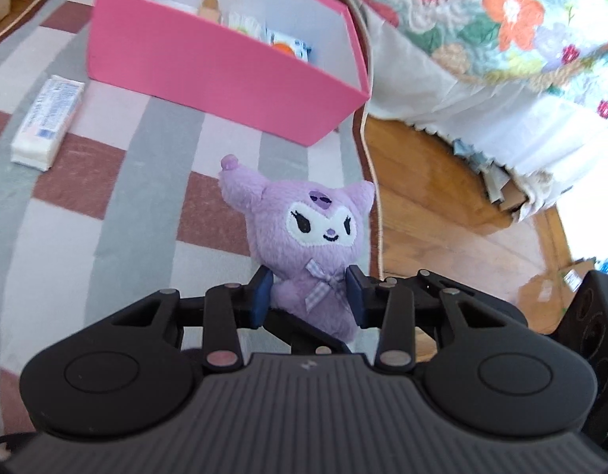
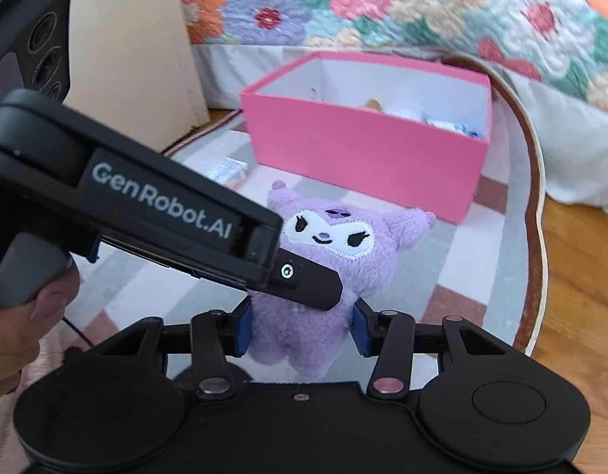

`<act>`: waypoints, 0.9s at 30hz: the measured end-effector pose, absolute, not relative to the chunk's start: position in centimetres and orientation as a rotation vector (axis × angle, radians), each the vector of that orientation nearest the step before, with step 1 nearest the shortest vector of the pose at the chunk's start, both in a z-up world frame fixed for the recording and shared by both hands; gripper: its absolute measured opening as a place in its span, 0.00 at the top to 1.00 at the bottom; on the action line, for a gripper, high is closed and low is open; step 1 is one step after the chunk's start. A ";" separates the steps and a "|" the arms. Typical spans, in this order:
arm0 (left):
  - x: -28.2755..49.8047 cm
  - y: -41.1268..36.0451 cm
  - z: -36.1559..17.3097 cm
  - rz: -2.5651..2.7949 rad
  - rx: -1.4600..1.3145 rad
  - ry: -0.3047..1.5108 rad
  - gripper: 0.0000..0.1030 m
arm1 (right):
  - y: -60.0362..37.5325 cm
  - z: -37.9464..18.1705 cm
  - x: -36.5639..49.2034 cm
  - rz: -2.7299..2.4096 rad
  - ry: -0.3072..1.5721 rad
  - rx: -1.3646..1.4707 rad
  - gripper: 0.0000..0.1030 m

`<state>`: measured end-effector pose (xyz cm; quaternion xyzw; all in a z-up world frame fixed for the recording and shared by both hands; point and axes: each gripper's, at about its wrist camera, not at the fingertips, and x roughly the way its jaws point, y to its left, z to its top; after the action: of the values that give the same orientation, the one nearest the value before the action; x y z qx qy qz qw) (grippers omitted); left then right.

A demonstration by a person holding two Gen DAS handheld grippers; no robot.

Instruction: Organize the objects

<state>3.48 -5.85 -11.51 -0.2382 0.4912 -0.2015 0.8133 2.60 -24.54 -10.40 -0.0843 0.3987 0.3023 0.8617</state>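
Plush point(image 1: 316, 252) sits between both sets of tongs, held off the rug point(image 1: 118, 197), face up toward the box point(image 1: 225, 63). Your left gripper point(image 1: 310, 296) is closed on its lower body, blue pads pressing the fur at either side of the bow. Your right gripper point(image 2: 302, 331) is closed on the body too, lower down near the legs, pads dug into the fur. In the right view the left tool crosses in front of the plush, your hand point(image 2: 12, 328) on its handle at the left edge.

Box is ahead of both tongs, open, a few small items already at its far side. A white packet point(image 1: 47, 122) lies on the rug to the front-left of the left gripper, beside the box. Quilt point(image 2: 383, 4) hangs behind the box.

Risks, as I judge them: two grips on one soft toy, so if your hands drift apart you stretch it or one grip slips off the fur. Release unevenly over the box and it swings from one side and may drop short, on the rug. Carry it low and the legs could catch the box's near wall and shove it.
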 end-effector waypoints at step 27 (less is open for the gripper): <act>11.6 3.7 5.4 -0.417 -0.463 0.818 0.63 | -13.3 4.1 10.8 0.865 0.706 -0.342 0.48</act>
<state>11.57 3.74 5.45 -0.2216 0.3912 -0.1995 0.8707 10.79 -13.26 4.09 -0.1612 0.3332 0.4083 0.8344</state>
